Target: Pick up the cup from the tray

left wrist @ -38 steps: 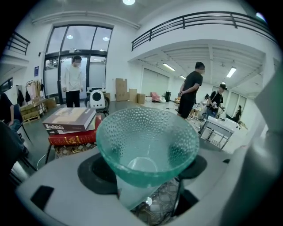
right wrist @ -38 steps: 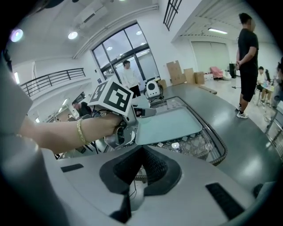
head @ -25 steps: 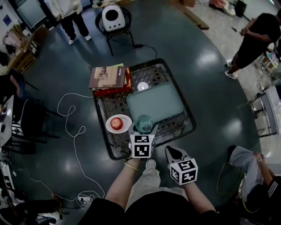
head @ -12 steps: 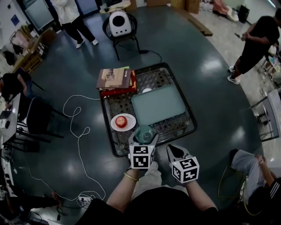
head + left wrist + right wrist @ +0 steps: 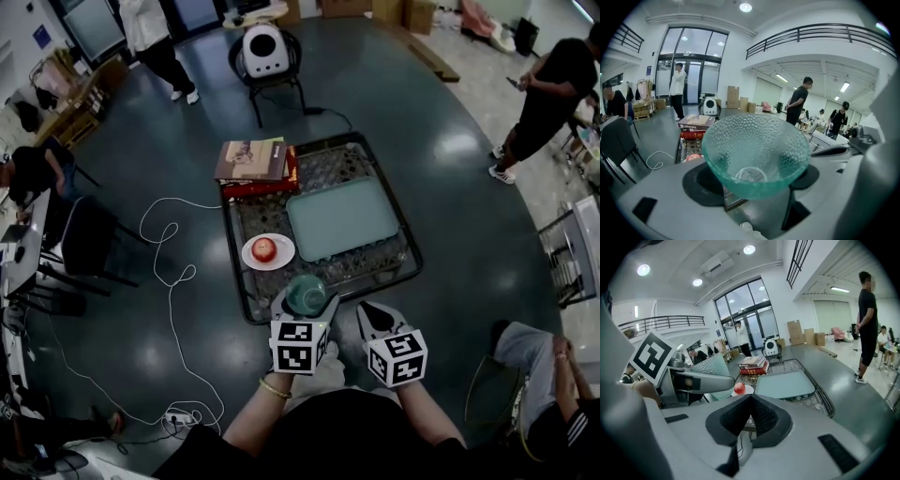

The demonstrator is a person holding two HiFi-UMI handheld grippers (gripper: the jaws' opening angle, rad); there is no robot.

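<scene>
My left gripper point(image 5: 306, 300) is shut on a teal dimpled glass cup point(image 5: 305, 293), held upright over the near edge of the wire-mesh table point(image 5: 413, 271). In the left gripper view the cup point(image 5: 754, 154) fills the space between the two jaws, and the left gripper point(image 5: 757, 182) clasps it near its base. The empty teal tray point(image 5: 342, 218) lies farther back on the table, apart from the cup. My right gripper point(image 5: 371, 311) hovers just right of the left one, shut with nothing in it; its pads point(image 5: 761, 416) meet in the right gripper view.
A white plate with a red apple point(image 5: 267, 249) sits left of the tray. Stacked books point(image 5: 257, 165) lie at the table's far left corner. A white cable point(image 5: 169, 281) trails on the floor to the left. A chair point(image 5: 266, 52) and several people stand around.
My left gripper has drawn the cup back from the tray's front corner toward the table's near edge. The right gripper has stayed shut beside it.
</scene>
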